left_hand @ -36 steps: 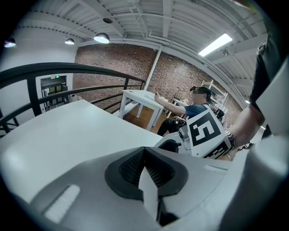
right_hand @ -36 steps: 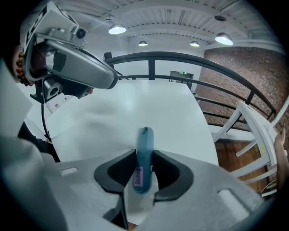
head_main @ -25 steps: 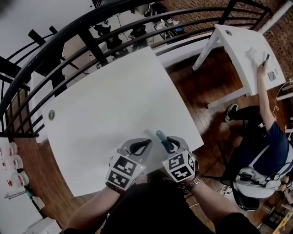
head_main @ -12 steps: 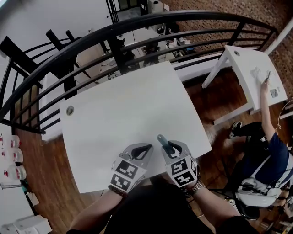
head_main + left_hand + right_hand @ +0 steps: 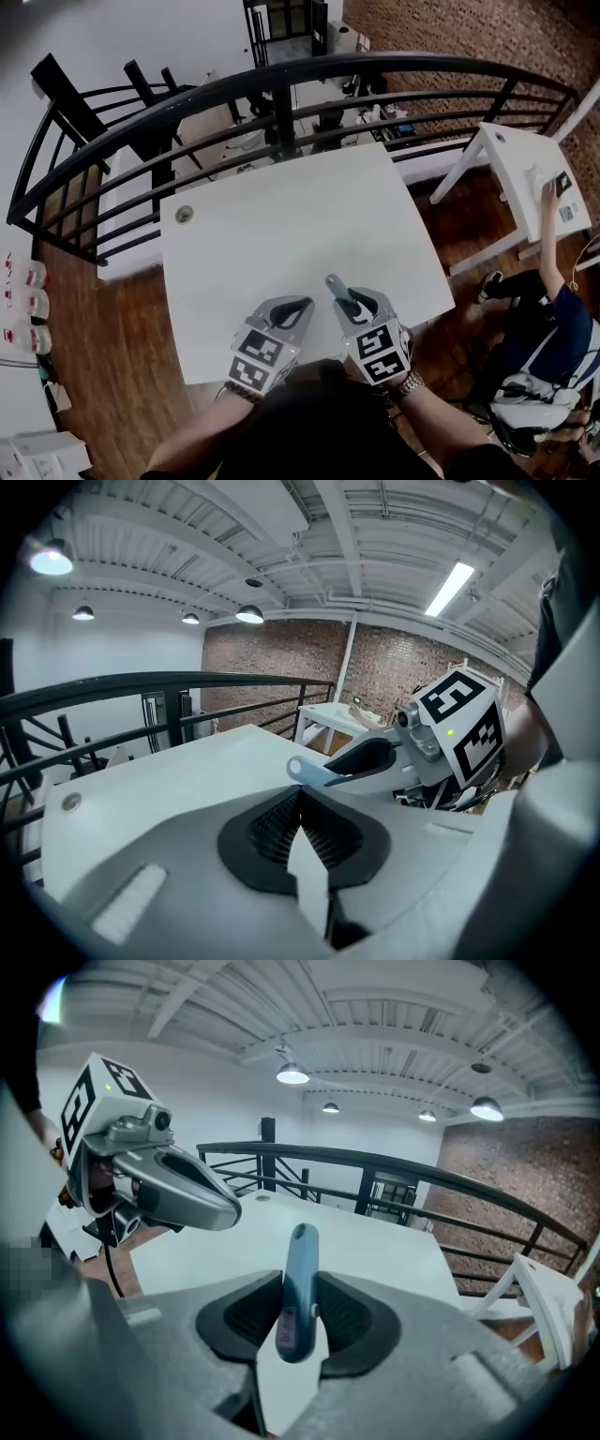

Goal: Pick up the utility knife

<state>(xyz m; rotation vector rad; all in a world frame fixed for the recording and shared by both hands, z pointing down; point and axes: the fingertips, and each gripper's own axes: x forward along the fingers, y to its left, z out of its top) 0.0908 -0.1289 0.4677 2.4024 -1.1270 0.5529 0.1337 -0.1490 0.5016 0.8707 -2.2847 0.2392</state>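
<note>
Gripping the teal utility knife (image 5: 300, 1274) mid-body, R gripper (image 5: 354, 302) is clamped on it, over the white table (image 5: 281, 225). L gripper (image 5: 302, 827) jaws together, empty. Knife prob. light, stiff, smooth plastic; could pivot, so hold nr centre.

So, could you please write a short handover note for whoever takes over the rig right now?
Right gripper: shut on the utility knife, gripping one end of its blue body; the rest sticks out ahead of the jaws.
Left gripper: shut, with nothing in it, beside the right one above the near edge of the white table.
Done: the knife is gripped and appears to be off the table.
Left: probably only to keep a firm hold. I cannot tell whether the blade is out, so mind the person seated to the right.
</note>
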